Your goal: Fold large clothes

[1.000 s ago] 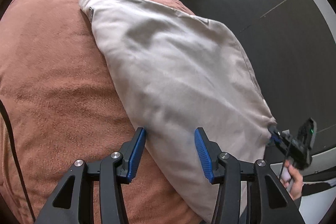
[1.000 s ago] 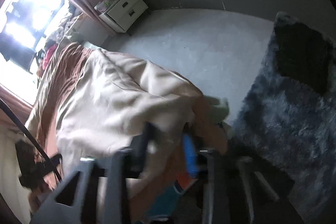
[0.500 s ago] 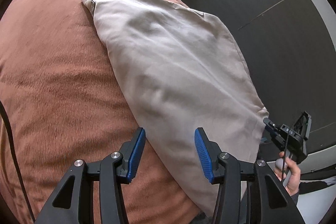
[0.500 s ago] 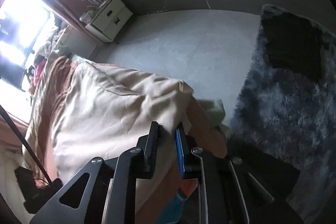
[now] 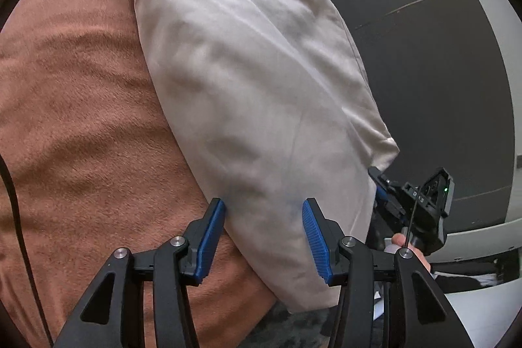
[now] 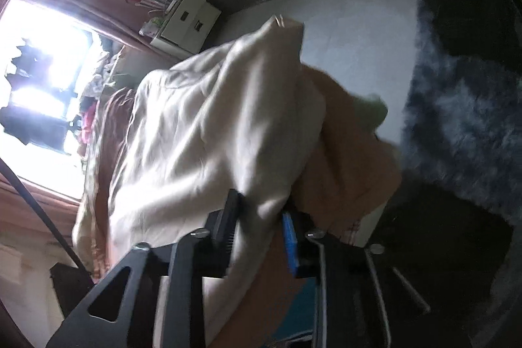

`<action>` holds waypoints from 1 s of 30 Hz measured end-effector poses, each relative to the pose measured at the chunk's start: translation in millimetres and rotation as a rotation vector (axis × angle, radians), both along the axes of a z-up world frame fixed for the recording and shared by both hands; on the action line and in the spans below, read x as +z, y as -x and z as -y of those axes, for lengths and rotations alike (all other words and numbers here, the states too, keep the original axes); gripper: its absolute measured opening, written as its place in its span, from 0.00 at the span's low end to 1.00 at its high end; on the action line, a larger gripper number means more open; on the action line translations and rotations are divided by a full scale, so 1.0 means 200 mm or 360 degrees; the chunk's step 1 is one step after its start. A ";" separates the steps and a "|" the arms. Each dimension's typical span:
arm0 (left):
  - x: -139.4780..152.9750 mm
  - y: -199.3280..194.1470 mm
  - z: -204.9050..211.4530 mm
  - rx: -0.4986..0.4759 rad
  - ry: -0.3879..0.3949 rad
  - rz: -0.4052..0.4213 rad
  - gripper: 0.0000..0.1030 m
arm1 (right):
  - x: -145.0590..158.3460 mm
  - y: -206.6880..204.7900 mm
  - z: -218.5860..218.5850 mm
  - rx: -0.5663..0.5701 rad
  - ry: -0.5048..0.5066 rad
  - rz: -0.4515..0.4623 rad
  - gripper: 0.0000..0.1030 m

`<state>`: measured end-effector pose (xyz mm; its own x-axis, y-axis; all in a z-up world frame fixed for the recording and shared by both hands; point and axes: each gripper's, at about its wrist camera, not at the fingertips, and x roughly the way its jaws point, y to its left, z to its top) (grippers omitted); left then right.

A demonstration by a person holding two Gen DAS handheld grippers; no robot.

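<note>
The cloth [image 5: 261, 93] looked soft and floppy, pinched at a corner by the right fingers [image 6: 261, 232], with the left fingers [image 5: 261, 237] half open and empty over its near edge on the bed [image 5: 81, 119].

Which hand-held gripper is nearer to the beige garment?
Right. The right hand-held gripper pinches the beige garment; the left hand-held gripper is open just above its edge.

We are looking at a bed covered with a rust-brown fleecy blanket [image 5: 81, 119], which is filling the left of the left wrist view. A cream-coloured garment [image 5: 254, 80] is lying directly on the blanket, stretching along the bed's right edge, with its near end hanging past that edge. Beyond the bed, a dark floor [image 5: 440, 70] is showing. In the right wrist view, a shaggy grey rug [image 6: 456, 126] is lying on the pale floor [image 6: 352, 31].
</note>
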<state>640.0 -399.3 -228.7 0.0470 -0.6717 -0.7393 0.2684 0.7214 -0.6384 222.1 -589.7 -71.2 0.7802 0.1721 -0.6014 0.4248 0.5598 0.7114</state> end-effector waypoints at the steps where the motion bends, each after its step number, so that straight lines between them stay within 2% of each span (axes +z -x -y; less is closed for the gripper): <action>1: 0.00 0.00 0.00 0.0006 0.0014 -0.0004 0.49 | 0.02 -0.01 -0.01 0.0000 0.0046 -0.0013 0.14; 3: 0.00 0.00 0.00 0.0020 0.0034 -0.0013 0.49 | 0.05 -0.03 -0.03 -0.0002 0.0099 -0.0028 0.13; 8: 0.01 0.05 -0.03 0.0026 0.0060 -0.0021 0.49 | 0.06 -0.05 -0.04 -0.0050 0.0096 -0.0030 0.13; 15: 0.17 0.12 -0.19 0.0085 -0.0025 0.0160 0.49 | 0.13 0.01 -0.13 -0.0032 0.0094 -0.0058 0.21; 18: 0.25 0.16 -0.27 0.0105 -0.0044 0.0215 0.49 | 0.17 0.08 -0.18 -0.0003 0.0072 -0.0022 0.41; 19: 0.26 0.17 -0.30 0.0108 -0.0047 0.0224 0.50 | 0.19 0.11 -0.20 -0.0006 0.0093 -0.0017 0.55; 20: 0.29 0.19 -0.33 0.0111 -0.0052 0.0241 0.53 | 0.22 0.15 -0.23 -0.0013 0.0134 -0.0013 0.64; 21: 0.31 0.20 -0.35 0.0113 -0.0053 0.0257 0.56 | 0.24 0.18 -0.25 -0.0011 0.0158 -0.0003 0.65; 23: 0.37 0.26 -0.40 0.0121 -0.0051 0.0312 0.71 | 0.27 0.23 -0.31 0.0001 0.0188 0.0004 0.66; 24: 0.40 0.28 -0.43 0.0128 -0.0055 0.0343 0.76 | 0.29 0.24 -0.33 0.0004 0.0204 -0.0006 0.67; 26: 0.46 0.33 -0.48 0.0146 -0.0063 0.0409 0.88 | 0.32 0.30 -0.39 0.0008 0.0252 -0.0007 0.79; 30: 0.57 0.42 -0.57 0.0146 -0.0050 0.0498 0.95 | 0.39 0.39 -0.53 0.0015 0.0326 0.0007 0.80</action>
<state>556.2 -286.3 -115.7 0.3343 -0.6315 -0.6996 0.3813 0.7695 -0.5123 144.4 -483.8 7.3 0.7817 0.0537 -0.6213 0.4164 0.6967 0.5841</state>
